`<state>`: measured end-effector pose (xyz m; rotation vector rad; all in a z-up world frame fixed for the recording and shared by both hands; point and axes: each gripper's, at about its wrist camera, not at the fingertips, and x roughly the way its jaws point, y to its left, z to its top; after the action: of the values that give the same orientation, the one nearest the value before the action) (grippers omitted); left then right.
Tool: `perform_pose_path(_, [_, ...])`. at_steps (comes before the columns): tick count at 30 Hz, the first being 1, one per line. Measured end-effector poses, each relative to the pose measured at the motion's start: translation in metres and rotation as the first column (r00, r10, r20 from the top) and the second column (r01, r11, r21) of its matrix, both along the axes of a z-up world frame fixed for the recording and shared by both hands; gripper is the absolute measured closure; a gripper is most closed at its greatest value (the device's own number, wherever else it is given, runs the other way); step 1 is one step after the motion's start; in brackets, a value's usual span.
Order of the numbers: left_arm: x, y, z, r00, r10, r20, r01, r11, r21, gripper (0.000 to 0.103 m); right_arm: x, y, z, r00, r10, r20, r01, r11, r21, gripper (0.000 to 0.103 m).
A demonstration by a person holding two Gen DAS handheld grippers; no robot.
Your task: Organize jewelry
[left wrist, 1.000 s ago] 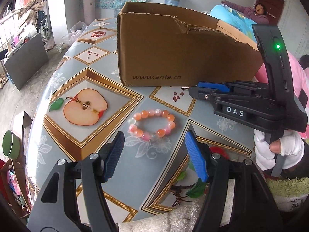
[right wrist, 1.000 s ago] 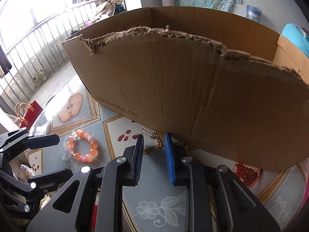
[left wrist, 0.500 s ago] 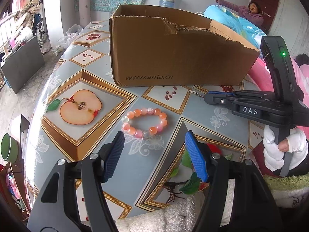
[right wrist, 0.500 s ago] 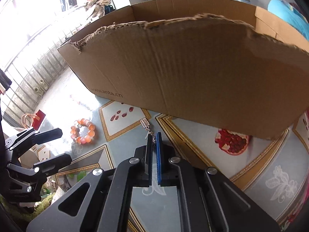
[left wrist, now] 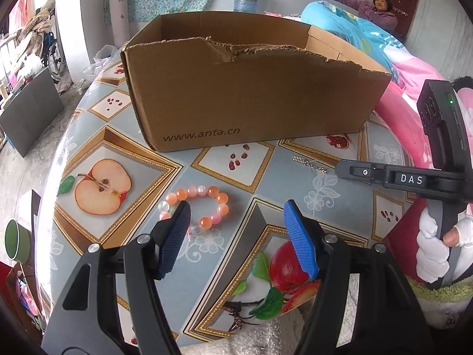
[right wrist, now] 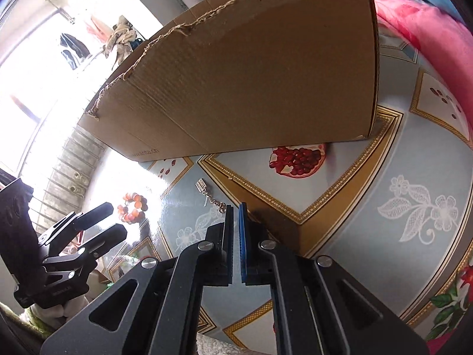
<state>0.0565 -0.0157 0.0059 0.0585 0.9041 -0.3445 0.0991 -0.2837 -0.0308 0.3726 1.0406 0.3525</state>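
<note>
Jewelry chain (right wrist: 211,196) is lying on the tablecloth (right wrist: 369,222) w/ its near end pinched in the right gripper (right wrist: 235,207), jaws clamped tight on it, probably so it can go into the cardboard box (right wrist: 251,82) just beyond. Left gripper (left wrist: 236,217) is hovering w/ jaws apart, nothing between, over the bead bracelet (left wrist: 204,204) to the left, likely next pick.

Ahead of you a big cardboard box (left wrist: 251,94) blocks the far half of the table (left wrist: 348,207); its top is open w/ a torn near rim. Bare tabletop runs along the box's near wall, broken only by a bead bracelet (left wrist: 201,204) and, to its right, a thin chain (left wrist: 309,164).
</note>
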Motion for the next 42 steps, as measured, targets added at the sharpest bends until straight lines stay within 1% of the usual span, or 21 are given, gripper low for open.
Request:
perform_pose_path(3, [0.007, -0.006, -0.002, 1.000, -0.006, -0.004, 0.006, 0.999, 0.034, 0.041, -0.003, -0.002, -0.001, 1.000, 0.003, 0.006, -0.003, 1.000, -0.009, 0.099])
perform_pose_path(4, [0.011, -0.007, -0.006, 1.000, 0.000, -0.017, 0.001, 0.999, 0.045, 0.043, -0.005, -0.001, -0.002, 1.000, 0.003, 0.007, -0.003, 1.000, -0.011, 0.099])
perform_pose_path(5, [0.013, -0.007, -0.009, 0.999, 0.004, -0.033, -0.002, 0.999, 0.053, 0.049, -0.004, -0.002, -0.002, 1.000, 0.003, 0.008, -0.003, 1.000, -0.010, 0.099])
perform_pose_path(7, [0.020, -0.006, -0.018, 0.997, 0.013, -0.075, -0.008, 0.998, 0.065, 0.053, -0.005, 0.004, -0.002, 1.000, -0.001, 0.008, 0.001, 1.000, -0.002, 0.099])
perform_pose_path(8, [0.021, -0.005, -0.020, 0.997, 0.014, -0.070, -0.009, 0.998, 0.069, 0.055, -0.005, 0.003, -0.003, 1.000, -0.003, 0.008, 0.003, 1.000, 0.002, 0.099])
perform_pose_path(13, [0.029, -0.007, -0.024, 0.998, 0.007, -0.063, -0.002, 0.996, 0.088, 0.056, -0.007, 0.001, 0.001, 1.000, -0.006, 0.009, 0.006, 1.000, 0.013, 0.099])
perform_pose_path(15, [0.032, -0.009, -0.025, 0.999, 0.009, -0.049, -0.003, 0.994, 0.114, 0.061, -0.007, 0.002, 0.002, 1.000, -0.001, 0.011, 0.001, 1.000, 0.002, 0.099])
perform_pose_path(18, [0.034, -0.006, -0.025, 0.999, 0.010, -0.038, -0.006, 0.993, 0.115, 0.065, -0.007, 0.006, 0.004, 1.000, 0.007, 0.015, -0.007, 1.000, -0.018, 0.098])
perform_pose_path(21, [0.039, -0.006, -0.025, 1.000, 0.008, -0.026, -0.005, 0.993, 0.114, 0.072, -0.006, 0.009, 0.005, 1.000, 0.009, 0.016, -0.009, 1.000, -0.030, 0.098])
perform_pose_path(23, [0.040, -0.005, -0.024, 1.000, 0.002, -0.017, 0.000, 0.994, 0.110, 0.081, -0.005, 0.009, 0.005, 1.000, 0.007, 0.013, -0.007, 1.000, -0.031, 0.098])
perform_pose_path(24, [0.041, -0.003, -0.024, 1.000, 0.001, -0.013, 0.000, 0.994, 0.107, 0.084, -0.005, 0.009, 0.005, 1.000, 0.006, 0.012, -0.006, 0.999, -0.031, 0.098])
perform_pose_path(26, [0.044, 0.002, -0.024, 1.000, 0.003, -0.013, -0.002, 0.996, 0.086, 0.094, -0.004, 0.011, 0.006, 1.000, 0.006, 0.010, -0.005, 0.999, -0.039, 0.098])
perform_pose_path(28, [0.048, 0.012, -0.025, 0.999, 0.001, -0.032, 0.000, 1.000, 0.004, 0.094, -0.003, 0.013, 0.007, 1.000, 0.009, 0.014, -0.008, 0.998, -0.056, 0.098])
perform_pose_path(30, [0.048, 0.022, -0.025, 0.999, 0.005, -0.046, -0.008, 0.997, -0.071, 0.094, -0.003, 0.016, 0.009, 1.000, 0.015, 0.020, -0.013, 0.997, -0.072, 0.098])
perform_pose_path(32, [0.048, 0.028, -0.026, 0.999, 0.010, -0.052, -0.016, 0.993, -0.120, 0.094, -0.003, 0.022, 0.010, 0.999, 0.027, 0.026, -0.024, 0.996, -0.088, 0.096])
perform_pose_path(34, [0.046, 0.032, -0.027, 0.998, 0.013, -0.053, -0.021, 0.990, -0.141, 0.094, -0.003, 0.027, 0.012, 0.998, 0.041, 0.038, -0.037, 0.993, -0.109, 0.084])
perform_pose_path(35, [0.044, 0.032, -0.028, 0.999, 0.014, -0.053, -0.021, 0.989, -0.144, 0.094, -0.004, 0.030, 0.014, 0.998, 0.050, 0.047, -0.044, 0.992, -0.117, 0.081])
perform_pose_path(38, [0.043, 0.035, -0.028, 0.999, 0.008, -0.053, -0.016, 0.990, -0.141, 0.094, -0.004, 0.040, 0.019, 0.994, 0.081, 0.077, -0.069, 0.985, -0.157, 0.080])
perform_pose_path(42, [0.038, 0.032, -0.028, 0.998, -0.005, -0.061, -0.004, 0.988, -0.156, 0.094, -0.002, 0.053, 0.021, 0.989, 0.122, 0.090, -0.100, 0.972, -0.215, 0.080])
